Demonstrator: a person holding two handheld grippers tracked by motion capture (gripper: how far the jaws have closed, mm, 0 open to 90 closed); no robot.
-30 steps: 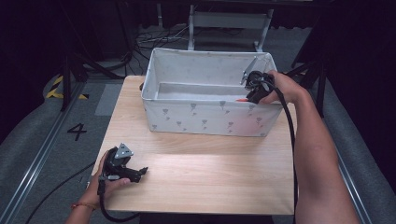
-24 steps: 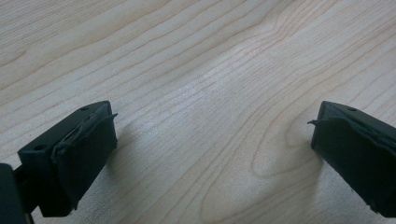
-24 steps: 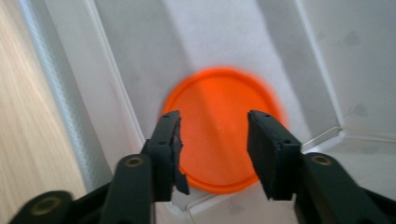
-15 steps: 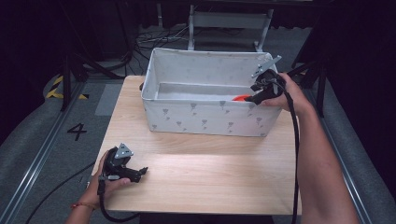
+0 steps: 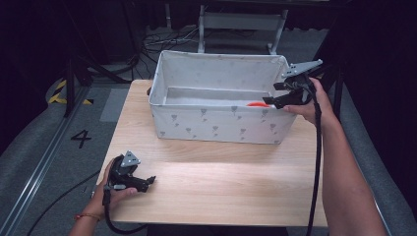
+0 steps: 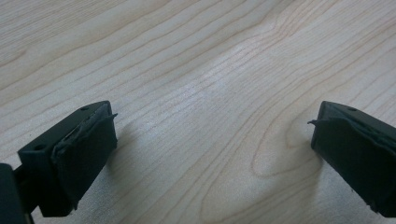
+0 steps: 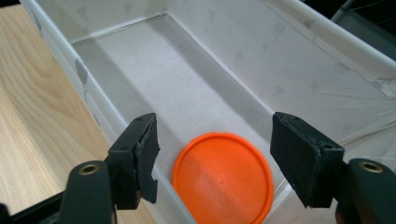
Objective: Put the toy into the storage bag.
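An orange disc (image 7: 223,177) lies flat on the floor of a white fabric bin (image 5: 216,124), at its right end; a sliver of the disc (image 5: 256,104) peeks over the front wall in the high view. My right gripper (image 5: 269,100) hovers above the bin's right end, over the disc; its jaws have just been opening and hold nothing. In the right gripper view the gripper (image 7: 215,154) stands well above the disc. My left gripper (image 5: 147,181) rests on the wooden table (image 5: 221,177) near the front left corner, open, with bare wood between its jaws (image 6: 210,149).
The bin stands at the back of the table and takes up most of its width. Its inside holds nothing else that I can see. A metal frame (image 5: 241,22) and cables lie on the floor behind. The table's front half is bare wood.
My right gripper has let go of the orange disc, opened, and lifted up and to the right, away from the bin's inside. The left gripper has stayed put.
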